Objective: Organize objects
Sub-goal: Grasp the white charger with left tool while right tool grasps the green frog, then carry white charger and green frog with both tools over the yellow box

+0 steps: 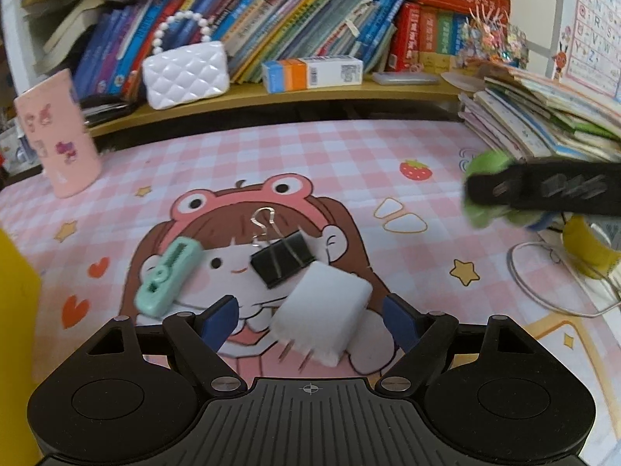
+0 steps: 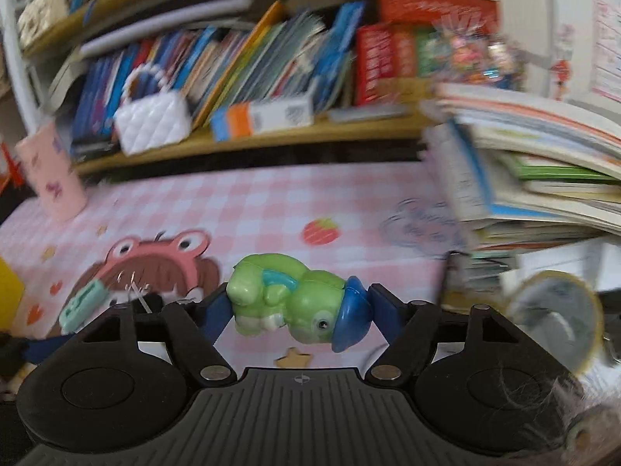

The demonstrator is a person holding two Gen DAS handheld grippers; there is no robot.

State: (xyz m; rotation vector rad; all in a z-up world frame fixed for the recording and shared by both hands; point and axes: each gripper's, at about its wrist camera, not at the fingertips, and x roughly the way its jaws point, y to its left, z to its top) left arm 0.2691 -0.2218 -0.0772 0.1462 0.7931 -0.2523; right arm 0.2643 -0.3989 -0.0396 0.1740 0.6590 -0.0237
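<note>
The right hand-held gripper (image 2: 299,310) holds a green toy figure (image 2: 287,303) with a blue cap, clamped sideways between its two blue fingers (image 2: 217,314): the figure's body presses against the left finger and the cap against the right one. The toy hangs above the surface (image 2: 240,202), which is covered by a pink checked mat with a cartoon girl in a frog hat. This view is blurred. In the left wrist view the same toy (image 1: 485,190) shows at the right edge, half hidden by the black body of the right hand-held gripper (image 1: 543,190).

The left hand-held gripper (image 1: 310,318) stands wide apart and grips nothing. A white block (image 1: 322,314) lies on the mat between its fingers, closer to the right finger; whether it touches either finger cannot be told. Just beyond the block, touching or nearly touching its far corner, lies a black binder clip (image 1: 281,258) with silver handles. A mint green stapler-like item (image 1: 169,279) lies left of the clip, apart from it, just past the left fingertip.

A pink cup (image 1: 58,136) stands at the far left of the surface. On the shelf (image 1: 310,95) behind sit a white quilted purse (image 1: 186,73) and a row of books (image 1: 271,27). A yellow tape roll (image 1: 590,244) lies at the right.
</note>
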